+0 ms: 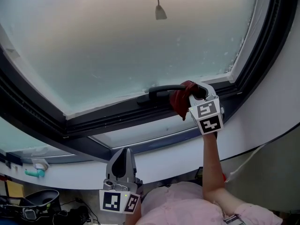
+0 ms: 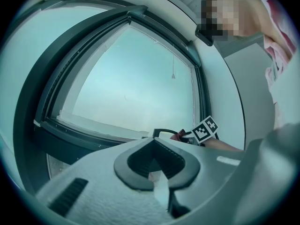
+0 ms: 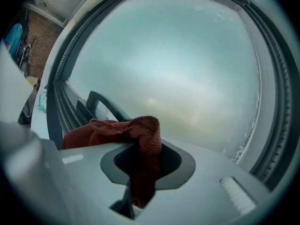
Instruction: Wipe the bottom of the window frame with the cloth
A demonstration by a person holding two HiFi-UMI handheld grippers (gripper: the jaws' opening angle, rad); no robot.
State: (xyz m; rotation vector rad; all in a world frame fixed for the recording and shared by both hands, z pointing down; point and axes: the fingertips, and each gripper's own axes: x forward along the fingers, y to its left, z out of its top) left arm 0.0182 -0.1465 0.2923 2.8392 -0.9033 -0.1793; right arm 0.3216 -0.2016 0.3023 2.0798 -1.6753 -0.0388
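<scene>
We see a rust-red woven cloth [image 3: 140,130] against the dark grey, near-black window frame [image 1: 112,118], whose frosted glass pane [image 1: 117,41] is a pale, milky blue-grey. The curved window handle [image 1: 161,89] is black. The left gripper [image 1: 123,152] and right gripper [image 1: 200,93] are light grey, with marker cubes patterned in black-and-white squares. Our sleeve [image 1: 187,203] is pale pink, and the wall [image 1: 267,111] is white.

Right claw [image 3: 137,175] is clamped on a red cloth [image 3: 140,131], jaws pinching it in the middle. The cloth bunches above the jaws and spreads left over the claw body. A dark curved handle [image 3: 100,102] sits just behind the cloth. The dark window frame [image 3: 56,90] runs along the left side and arcs round the frosted glass [image 3: 178,64].
</scene>
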